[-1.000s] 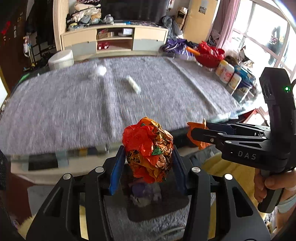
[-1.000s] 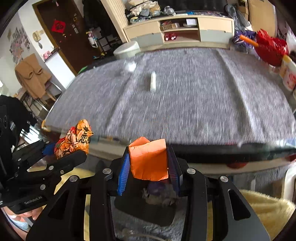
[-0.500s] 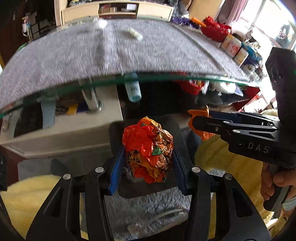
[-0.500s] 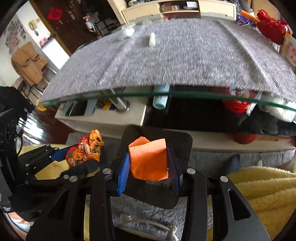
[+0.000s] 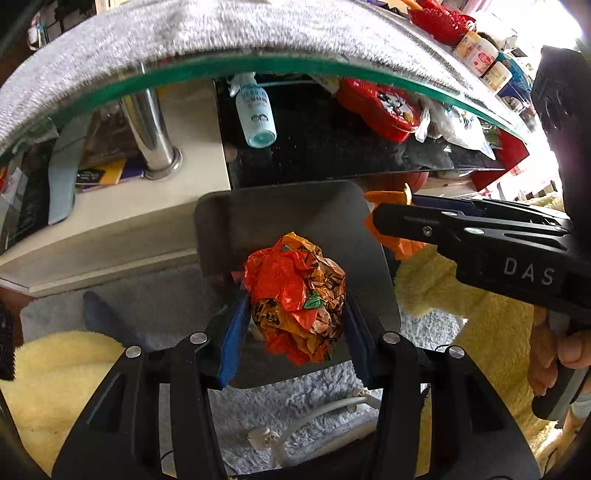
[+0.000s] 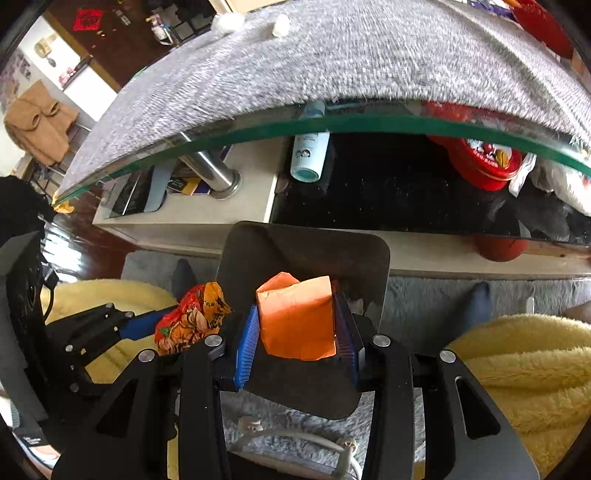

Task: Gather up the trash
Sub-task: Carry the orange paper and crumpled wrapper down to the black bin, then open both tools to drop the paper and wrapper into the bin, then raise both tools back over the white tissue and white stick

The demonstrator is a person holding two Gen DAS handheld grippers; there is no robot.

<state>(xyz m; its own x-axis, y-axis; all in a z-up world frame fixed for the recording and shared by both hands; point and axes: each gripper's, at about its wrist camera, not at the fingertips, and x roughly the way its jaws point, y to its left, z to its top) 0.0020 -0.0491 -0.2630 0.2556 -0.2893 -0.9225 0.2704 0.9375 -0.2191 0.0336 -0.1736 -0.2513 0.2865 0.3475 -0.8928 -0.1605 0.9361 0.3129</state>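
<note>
- My left tongs [image 5: 295,325] squeeze a crumpled wrapper [image 5: 295,299].
- My right tongs [image 6: 295,332] squeeze an orange paper [image 6: 295,317].
- Both hang over the dark bin [image 6: 306,247].

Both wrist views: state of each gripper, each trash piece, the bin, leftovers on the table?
left gripper: jaws shut on the crumpled wrapper, over the bin.
crumpled wrapper: balled up, held, not released.
right gripper: jaws shut on the orange paper, over the bin.
orange paper: folded, held, not released.
bin: dark, open top, on the floor rug.
two white scraps: lying on the grey table cover, uncollected.
</note>
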